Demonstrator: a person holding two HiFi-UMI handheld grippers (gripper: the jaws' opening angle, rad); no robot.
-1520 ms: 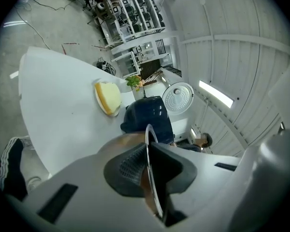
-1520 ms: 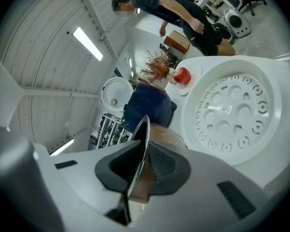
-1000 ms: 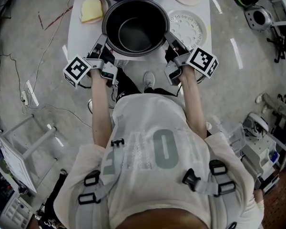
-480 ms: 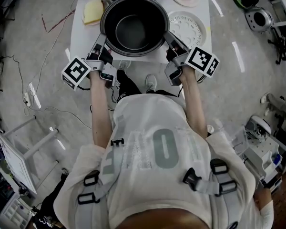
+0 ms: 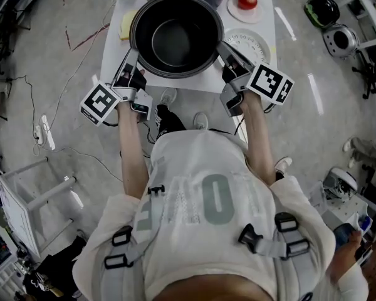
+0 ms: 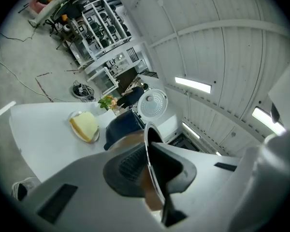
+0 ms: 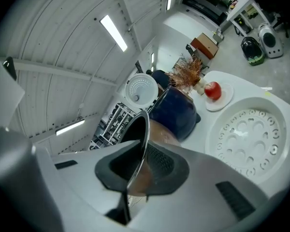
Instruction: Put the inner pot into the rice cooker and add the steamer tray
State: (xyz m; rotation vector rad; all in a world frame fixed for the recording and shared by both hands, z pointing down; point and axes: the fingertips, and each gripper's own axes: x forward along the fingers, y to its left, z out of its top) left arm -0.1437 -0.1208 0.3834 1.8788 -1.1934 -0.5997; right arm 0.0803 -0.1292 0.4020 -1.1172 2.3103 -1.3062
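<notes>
Head camera steeply downward; gripper cameras close along fingers [image 6: 63,197], table [image 5: 194,85] common.

Right tongs [image 7: 141,170] on inner pot [image 7: 146,125] rim

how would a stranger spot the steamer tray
On the white table, look right of the dark inner pot. The steamer tray is the white disc there; unlike the small plate bearing red fruit, it is full of holes.

Clamped with the left gripper [image 5: 131,61] on the left rim of the inner pot [image 5: 175,39], pads pressed on either side of the wall. Clamped likewise with the right gripper [image 5: 227,50] on the right rim. Extended toward the far side on the left forearm [image 5: 130,149] and right forearm [image 5: 257,137], both grippers roughly level.
</notes>
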